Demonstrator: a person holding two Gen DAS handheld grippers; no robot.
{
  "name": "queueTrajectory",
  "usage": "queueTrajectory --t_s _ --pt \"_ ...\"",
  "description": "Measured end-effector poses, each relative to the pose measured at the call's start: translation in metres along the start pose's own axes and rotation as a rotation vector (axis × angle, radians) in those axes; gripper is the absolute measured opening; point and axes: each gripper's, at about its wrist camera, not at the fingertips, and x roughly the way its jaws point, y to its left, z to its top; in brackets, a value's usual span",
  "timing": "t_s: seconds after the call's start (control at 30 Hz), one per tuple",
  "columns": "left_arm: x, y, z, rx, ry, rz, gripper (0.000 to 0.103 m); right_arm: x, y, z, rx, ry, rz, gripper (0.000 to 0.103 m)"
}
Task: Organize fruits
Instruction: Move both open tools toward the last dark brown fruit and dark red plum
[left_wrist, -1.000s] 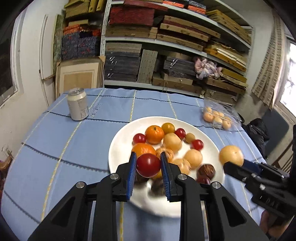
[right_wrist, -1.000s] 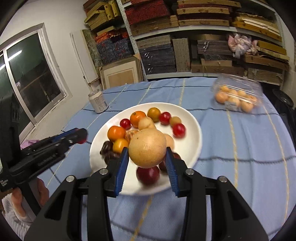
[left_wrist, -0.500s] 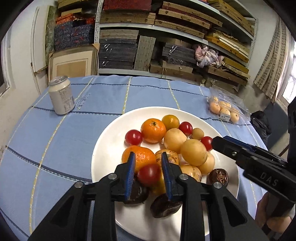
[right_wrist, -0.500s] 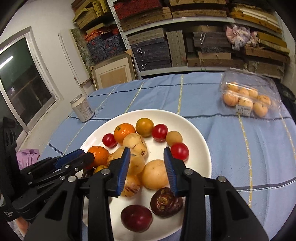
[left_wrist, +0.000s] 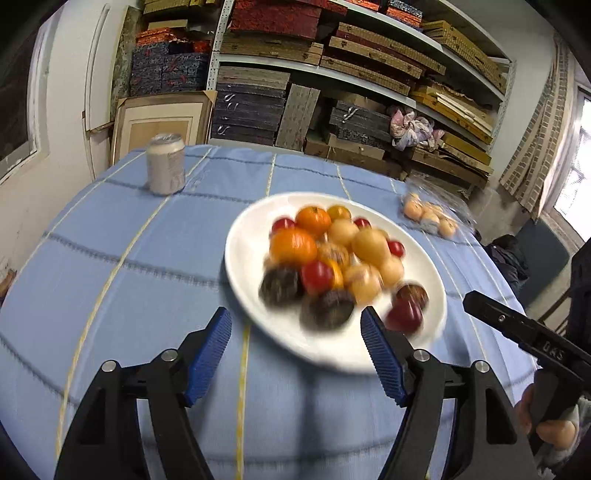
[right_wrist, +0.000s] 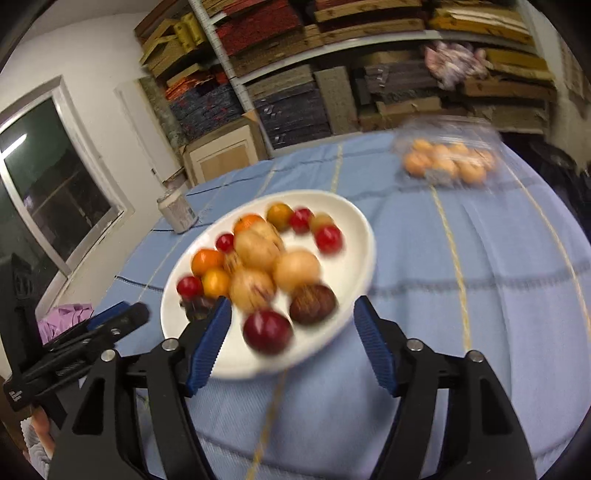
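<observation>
A white plate (left_wrist: 251, 229) on the blue tablecloth holds a heap of fruit: oranges, red tomatoes, pale yellow round fruits and dark ones. The red tomato (left_wrist: 316, 275) lies in the heap beside a dark fruit. The large pale fruit (right_wrist: 296, 269) rests mid-plate. My left gripper (left_wrist: 293, 321) hangs at the plate's near rim, its jaws opening with nothing gripped between them. My right gripper (right_wrist: 291, 306) hovers over the near rim (right_wrist: 354, 251), jaws also opening and gripping nothing. Each gripper shows at the edge of the other's view.
A pale drink can (left_wrist: 165, 164) stands at the far left of the table. A clear plastic box of small orange fruits (right_wrist: 447, 162) sits at the far right. Shelves stacked with boxes fill the wall behind. A purple cloth (right_wrist: 62, 317) lies off the table's left edge.
The left gripper let go of the red tomato and the right let go of the large pale fruit; both now lie on the plate. Both grippers drew back and their jaws spread wide.
</observation>
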Motion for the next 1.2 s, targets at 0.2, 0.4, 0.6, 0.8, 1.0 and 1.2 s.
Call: queueTrajectory --t_s 0.2,0.4,0.6,0.8,1.0,1.2 --pt "-0.035 -0.021 -0.05 0.06 -0.012 -0.032 0.088 -0.05 -0.024 -0.049 0.104 -0.055 -0.001 0.083" --pt "-0.044 -0.054 -0.084 0.201 0.02 -0.049 0.089 -0.079 -0.04 -0.079 0.2 -0.078 0.047 0.088" --pt "-0.03 -0.068 -0.095 0.255 0.089 -0.045 0.089 -0.11 -0.031 -0.098 0.192 -0.119 0.173 0.088" --pt "-0.026 -0.011 -0.077 -0.028 0.102 -0.08 0.089 -0.126 0.028 -0.139 -0.061 -0.014 0.191 0.088" --pt "-0.023 0.042 -0.074 -0.295 0.126 -0.155 0.089 -0.108 0.099 -0.166 -0.342 0.063 0.085 0.088" --pt "-0.029 0.057 -0.072 -0.359 0.125 -0.172 0.089 -0.085 0.117 -0.171 -0.361 0.125 0.022 0.088"
